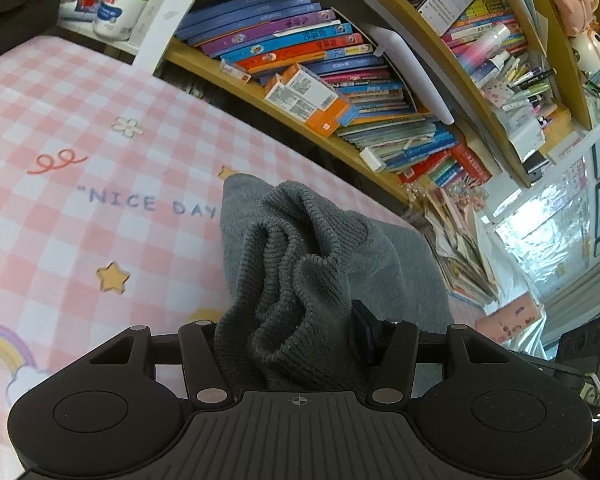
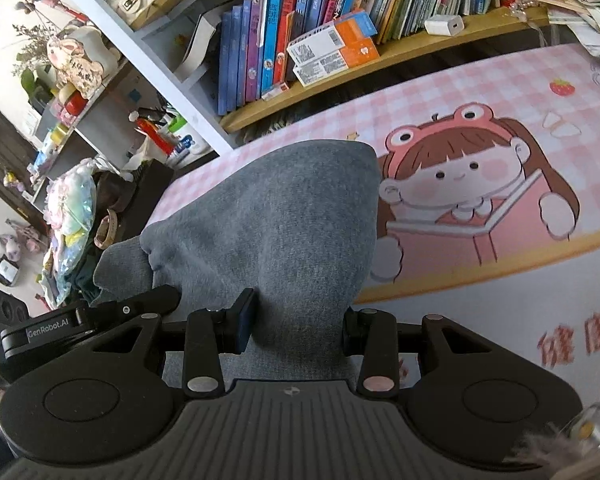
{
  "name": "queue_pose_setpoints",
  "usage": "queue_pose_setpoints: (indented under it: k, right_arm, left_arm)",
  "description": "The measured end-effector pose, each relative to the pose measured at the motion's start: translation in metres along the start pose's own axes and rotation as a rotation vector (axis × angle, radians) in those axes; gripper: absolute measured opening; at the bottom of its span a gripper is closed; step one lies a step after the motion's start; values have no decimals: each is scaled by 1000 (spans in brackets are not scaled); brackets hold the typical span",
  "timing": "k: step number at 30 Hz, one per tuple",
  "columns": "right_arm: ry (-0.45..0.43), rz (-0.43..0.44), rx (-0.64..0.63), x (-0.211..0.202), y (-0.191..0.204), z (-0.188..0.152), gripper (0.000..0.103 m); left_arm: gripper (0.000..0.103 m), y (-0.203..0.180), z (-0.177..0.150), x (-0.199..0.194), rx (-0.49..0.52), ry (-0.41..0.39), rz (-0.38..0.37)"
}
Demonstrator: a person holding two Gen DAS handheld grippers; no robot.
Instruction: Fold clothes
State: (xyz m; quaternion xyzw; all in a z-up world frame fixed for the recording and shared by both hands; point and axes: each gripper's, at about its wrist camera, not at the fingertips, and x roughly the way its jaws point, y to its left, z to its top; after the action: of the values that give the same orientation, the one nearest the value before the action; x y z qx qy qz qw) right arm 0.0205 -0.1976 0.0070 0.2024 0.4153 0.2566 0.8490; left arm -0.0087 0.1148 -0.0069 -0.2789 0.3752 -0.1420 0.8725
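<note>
A grey garment (image 1: 300, 256) with a ribbed knit hem lies bunched on the pink checked mat (image 1: 80, 200). My left gripper (image 1: 296, 340) is shut on its ribbed edge, and the cloth covers the fingertips. In the right wrist view the same grey garment (image 2: 276, 224) rises in a smooth fold over the pink cartoon mat (image 2: 500, 272). My right gripper (image 2: 296, 328) is shut on that fold, cloth filling the gap between the fingers. The other gripper's black body (image 2: 92, 320) shows at the left, next to the garment.
A wooden bookshelf (image 1: 340, 60) packed with books runs along the far edge of the mat. Stacked papers (image 1: 460, 256) lie at the mat's right end. Cluttered white shelves (image 2: 100, 92) and a bag of soft toys (image 2: 68, 220) stand to the left.
</note>
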Motion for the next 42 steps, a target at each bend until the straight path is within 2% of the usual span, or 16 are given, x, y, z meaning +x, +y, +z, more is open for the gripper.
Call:
queue_pose_setpoints:
  k: [19,30,42]
  right_arm:
    - [-40,46,-70,13,-48,86,36]
    - [-35,37,-71,49,-65,128,36]
    - [-5,21,-44,96,-88,159,36]
  left_arm:
    - [53,-44,52,64,56,-35,19]
    - [53,-40,87,106,41,-35,37]
    - [53,-23,112,152,24,-11,55]
